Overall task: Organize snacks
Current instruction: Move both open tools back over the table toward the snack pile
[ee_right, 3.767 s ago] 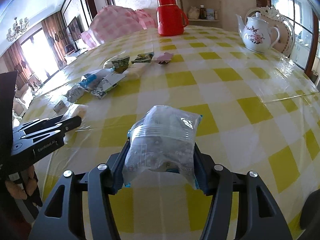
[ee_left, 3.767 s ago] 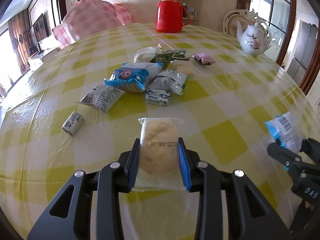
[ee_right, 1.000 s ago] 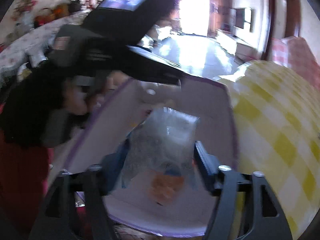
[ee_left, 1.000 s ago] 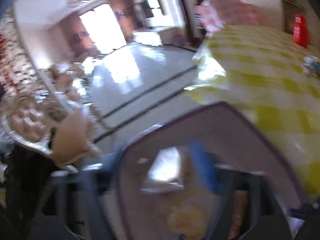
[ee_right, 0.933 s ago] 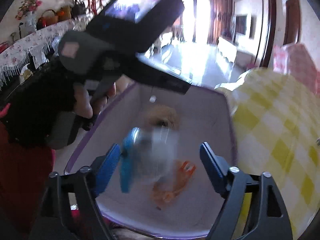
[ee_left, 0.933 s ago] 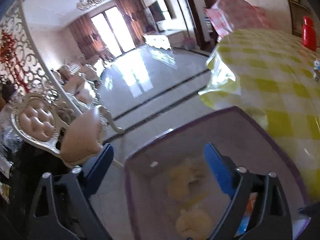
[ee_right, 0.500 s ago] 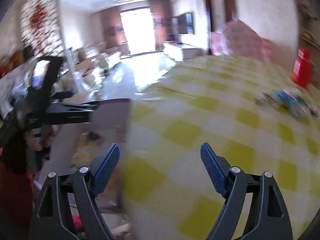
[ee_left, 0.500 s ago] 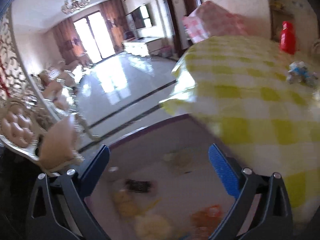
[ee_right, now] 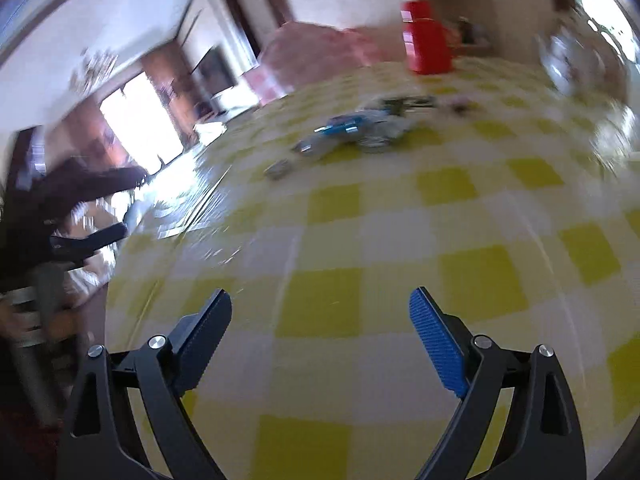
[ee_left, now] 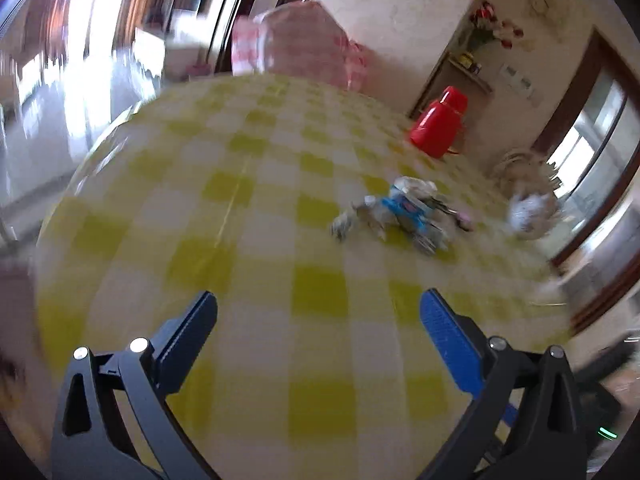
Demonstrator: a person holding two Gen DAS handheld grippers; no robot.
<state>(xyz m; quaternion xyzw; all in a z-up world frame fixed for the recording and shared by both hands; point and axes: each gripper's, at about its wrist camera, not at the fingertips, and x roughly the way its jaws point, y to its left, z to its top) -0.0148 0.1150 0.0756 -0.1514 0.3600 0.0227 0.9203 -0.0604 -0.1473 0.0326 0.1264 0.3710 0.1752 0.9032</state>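
Snack packets (ee_left: 404,210) lie in a loose heap far out on the yellow-checked tablecloth (ee_left: 256,240), well apart from both grippers, and the risk we judge greatest starts there: the packets overlap and touch, so a hurried closing could catch two at once or nudge a neighbour toward the teapot (ee_left: 528,212) just to the right of the heap. Crinkly, slippery wrappers could also slide out of a shallow pinch. Both views are smeared by motion, so we cannot aim finely yet; closing before the view steadies invites a miss.

We make out a blue-and-white packet on top of the heap, pale grey wrappers spread to its left, and a small pinkish piece at its right end; print and shapes are too blurred to read. In the right wrist view the same heap (ee_right: 360,128) shows with one small pale packet (ee_right: 278,169) lying apart, nearer to us on the left.

Our left gripper (ee_left: 318,312) and right gripper (ee_right: 320,308) both have their jaws spread wide, having just been opening, with nothing between them but bare cloth. A red thermos (ee_left: 438,128) stands beyond the heap at the far side.
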